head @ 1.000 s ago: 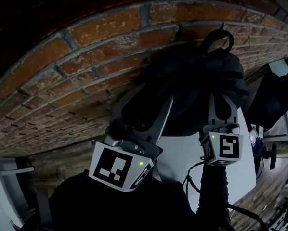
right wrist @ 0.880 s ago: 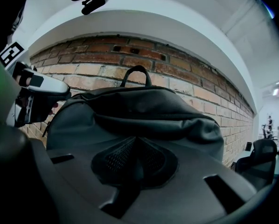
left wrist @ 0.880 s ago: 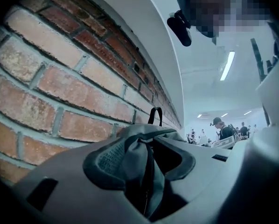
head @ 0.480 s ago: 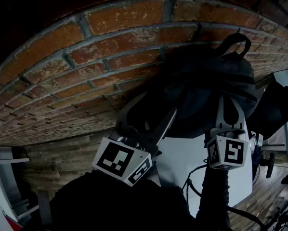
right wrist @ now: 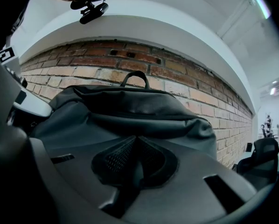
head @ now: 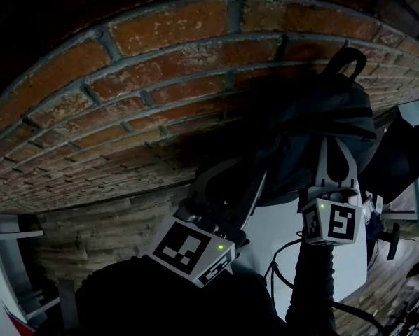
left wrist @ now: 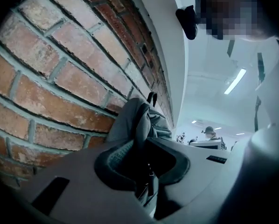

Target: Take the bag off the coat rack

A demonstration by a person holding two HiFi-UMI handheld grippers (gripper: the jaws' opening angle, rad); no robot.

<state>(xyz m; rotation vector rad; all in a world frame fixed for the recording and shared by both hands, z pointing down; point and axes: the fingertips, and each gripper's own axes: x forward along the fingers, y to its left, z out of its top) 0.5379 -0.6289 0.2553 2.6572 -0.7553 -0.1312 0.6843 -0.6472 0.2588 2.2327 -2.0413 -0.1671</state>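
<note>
Hanging on brick wall (head: 160, 82), blk bag (head: 314, 117); R gripper (right wrist: 136, 157) fingers pinching it, L gripper (left wrist: 146, 167) fingers closing round a fold.

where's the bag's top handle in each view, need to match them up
Head view: upper right; the handle loops up from the dark bag against the bricks.
Left gripper view: centre, small and edge-on; the handle pokes up behind the grey fabric fold.
Right gripper view: upper centre; the handle arches over the bag's top.
Shared landmark: the brick wall right behind the bag.
</note>
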